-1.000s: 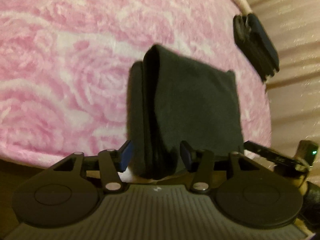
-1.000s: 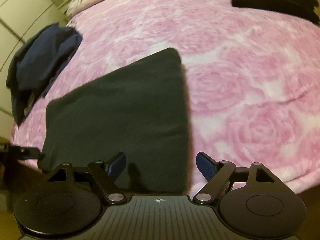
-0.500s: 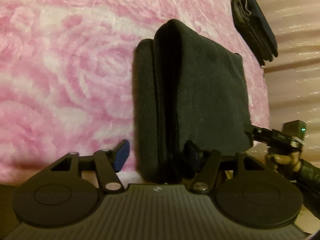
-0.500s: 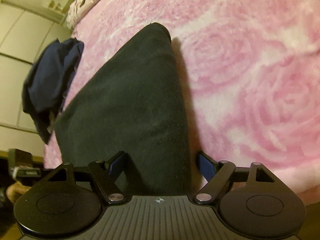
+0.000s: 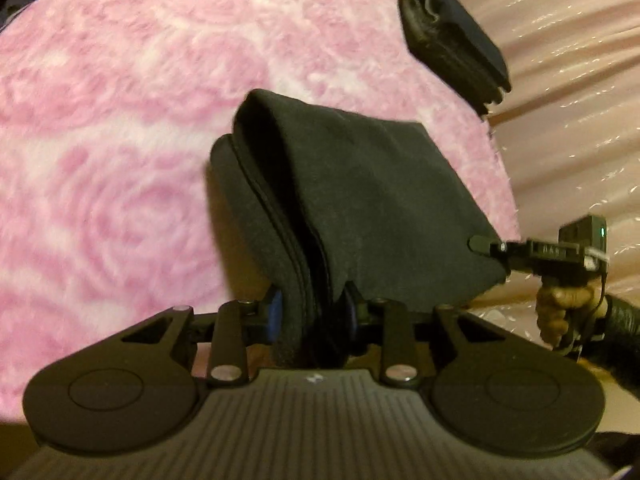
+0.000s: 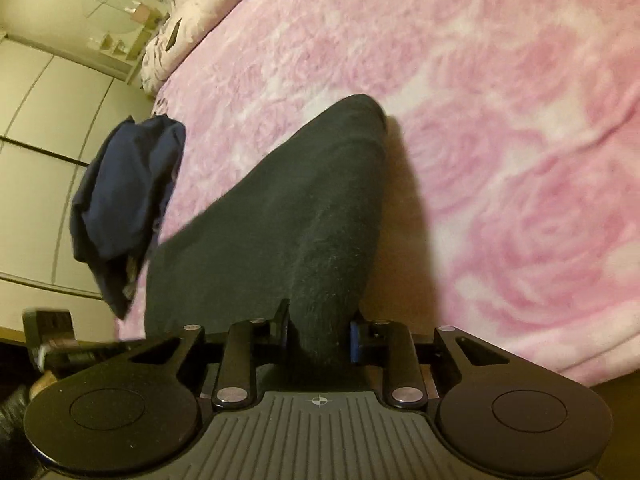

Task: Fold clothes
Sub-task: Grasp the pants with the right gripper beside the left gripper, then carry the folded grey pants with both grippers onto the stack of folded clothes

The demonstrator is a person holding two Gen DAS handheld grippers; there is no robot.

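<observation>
Here both grippers tilt steeply down toward the near edge of the bed, side by side, each biting one near corner of the same folded black garment (image 5: pixel 360 184). The left gripper (image 5: pixel 310 316) has just been closing, and its blue pads now squeeze the thick layered edge, where several stacked folds show as dark ridges. The right gripper (image 6: pixel 319 334) has likewise just been closing, and its pads pinch the rounded, soft fold at the other corner. In the left view, the hand (image 5: pixel 560 308) holding the right gripper shows at the garment's far corner. The garment is a matte, slightly fuzzy knit, lying on a plush pink blanket (image 6: pixel 500 120) with a rose pattern. A crumpled navy garment (image 6: pixel 128 192) lies at the blanket's edge, and a neat dark folded stack (image 5: pixel 452 44) lies farther off.
</observation>
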